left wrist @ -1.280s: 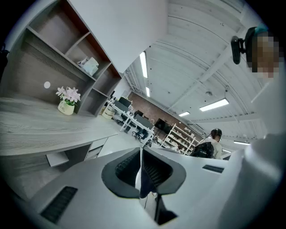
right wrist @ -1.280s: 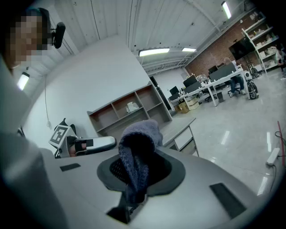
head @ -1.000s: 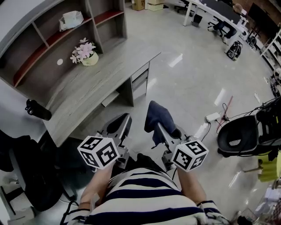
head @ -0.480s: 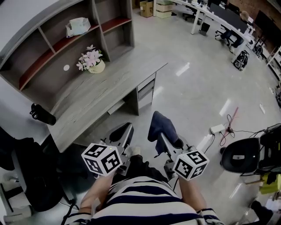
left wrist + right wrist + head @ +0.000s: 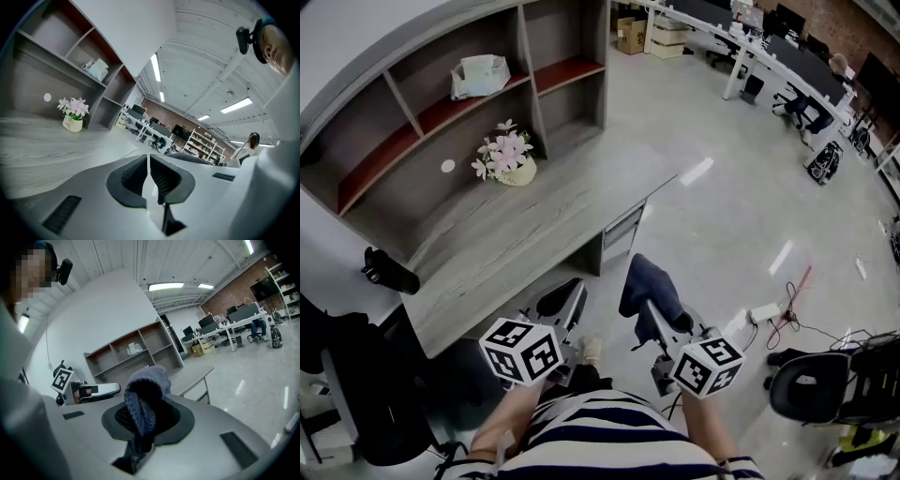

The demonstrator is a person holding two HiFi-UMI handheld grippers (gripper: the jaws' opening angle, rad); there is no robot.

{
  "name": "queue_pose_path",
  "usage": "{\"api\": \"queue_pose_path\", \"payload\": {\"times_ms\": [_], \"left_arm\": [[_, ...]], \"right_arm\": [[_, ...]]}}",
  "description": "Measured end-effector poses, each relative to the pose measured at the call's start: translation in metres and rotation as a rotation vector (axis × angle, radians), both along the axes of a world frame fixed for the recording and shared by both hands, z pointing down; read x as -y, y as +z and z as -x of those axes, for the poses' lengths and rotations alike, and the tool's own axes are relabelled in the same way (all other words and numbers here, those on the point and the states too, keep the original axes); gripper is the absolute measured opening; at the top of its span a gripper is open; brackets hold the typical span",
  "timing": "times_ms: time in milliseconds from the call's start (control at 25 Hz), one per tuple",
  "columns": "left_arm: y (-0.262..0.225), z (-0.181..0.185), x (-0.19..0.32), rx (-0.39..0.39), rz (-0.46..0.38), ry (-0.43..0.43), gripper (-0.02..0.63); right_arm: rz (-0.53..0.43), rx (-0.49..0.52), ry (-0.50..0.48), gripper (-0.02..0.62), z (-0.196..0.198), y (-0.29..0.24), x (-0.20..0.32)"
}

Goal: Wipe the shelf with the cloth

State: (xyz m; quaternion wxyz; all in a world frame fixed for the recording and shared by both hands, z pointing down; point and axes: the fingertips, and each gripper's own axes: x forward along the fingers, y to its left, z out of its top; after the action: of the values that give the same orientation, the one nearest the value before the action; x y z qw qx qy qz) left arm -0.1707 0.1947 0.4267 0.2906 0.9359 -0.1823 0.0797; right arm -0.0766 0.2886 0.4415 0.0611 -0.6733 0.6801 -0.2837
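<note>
1. Cloth (image 5: pixel 645 281) of dark blue, nubbly fabric is clamped in our right hand-held gripper (image 5: pixel 649 305). It bunches into a rounded lump above the jaw tips, and a fold hangs down between them.
2. From the right gripper view, the cloth (image 5: pixel 143 394) fills the gap between the jaws of the right hand-held gripper (image 5: pixel 146 420) and looks fuzzy, darker inside its fold.
3. Our left hand-held gripper (image 5: pixel 562 298) holds nothing. In the left gripper view its jaws (image 5: pixel 149 174) are pressed nearly together, with only a thin slit between the ribbed pads.
4. We see the shelf (image 5: pixel 441 103) ahead of both hand-held grippers and to their left, well apart from the cloth. It stands at the back of the grey worktop (image 5: pixel 516 234).
5. Only the head view shows the white packet (image 5: pixel 481 75) from above and both marker cubes together.
6. The left gripper view shows the flower pot (image 5: pixel 72 117) from the side, on the worktop ahead of that hand-held gripper.
7. The right gripper view alone shows the left hand-held gripper (image 5: pixel 86 390) from the side, off to its left.
</note>
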Motion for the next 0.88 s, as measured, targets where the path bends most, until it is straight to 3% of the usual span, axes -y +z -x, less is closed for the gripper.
{"api": "queue_pose_path", "payload": {"times_ms": [520,880], "left_arm": [[-0.001,-0.025,0.103,-0.007,-0.008,-0.036,0.031],[-0.008,-0.065,0.143,-0.004,-0.016,-0.132,0.031]], "right_arm": [[-0.006,0.001,-0.050,0.067,-0.033,-0.001,0.113],[-0.040,0.014,-0.162,0.067,-0.074,-0.010,0.170]]}}
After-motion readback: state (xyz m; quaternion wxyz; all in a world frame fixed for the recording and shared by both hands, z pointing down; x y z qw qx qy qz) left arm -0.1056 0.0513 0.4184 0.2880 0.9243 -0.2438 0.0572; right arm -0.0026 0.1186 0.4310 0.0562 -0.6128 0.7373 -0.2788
